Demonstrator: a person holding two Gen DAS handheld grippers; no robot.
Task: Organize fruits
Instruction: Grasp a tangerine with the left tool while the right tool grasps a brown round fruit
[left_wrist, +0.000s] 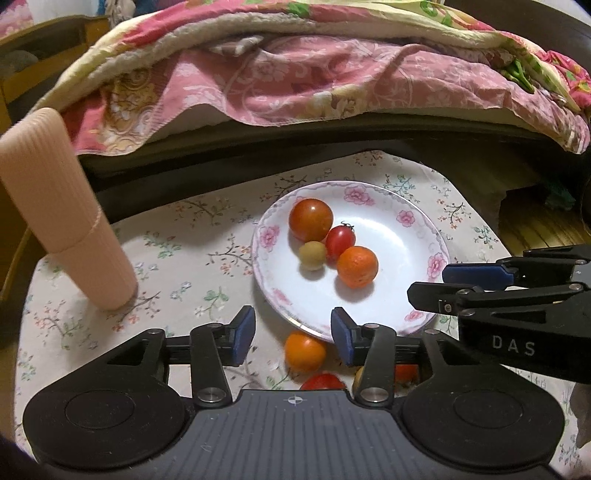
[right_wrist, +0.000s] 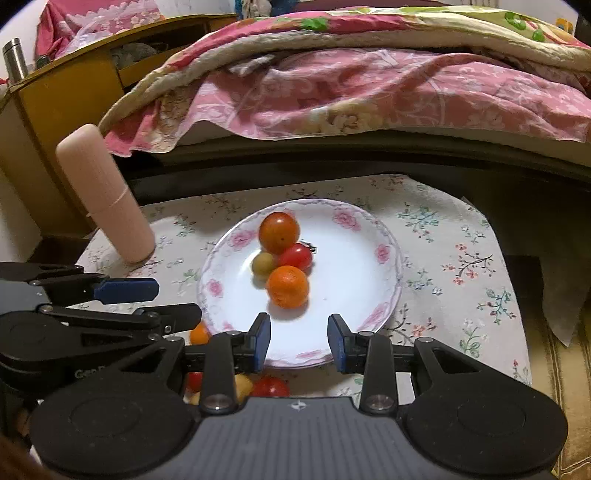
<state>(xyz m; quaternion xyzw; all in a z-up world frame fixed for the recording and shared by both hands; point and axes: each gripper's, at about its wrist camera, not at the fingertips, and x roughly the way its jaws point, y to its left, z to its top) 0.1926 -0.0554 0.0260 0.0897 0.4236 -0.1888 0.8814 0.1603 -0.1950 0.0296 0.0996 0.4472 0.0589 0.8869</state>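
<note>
Left gripper (left_wrist: 293, 336) wide open, empty, over orange fruit (left_wrist: 305, 350) beside plate (left_wrist: 424, 221). Right gripper (right_wrist: 298, 341) wide open, empty, at plate's near rim.

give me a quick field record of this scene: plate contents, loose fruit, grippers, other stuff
plate: white, pink flowers, on floral cloth
on plate: big tomato, small red tomato, green fruit, orange
loose fruit: small orange and red tomato on the cloth before the plate; others partly hidden
left gripper: open, empty
right gripper: open, empty
other: pink cylinder, upright, left of plate
</note>
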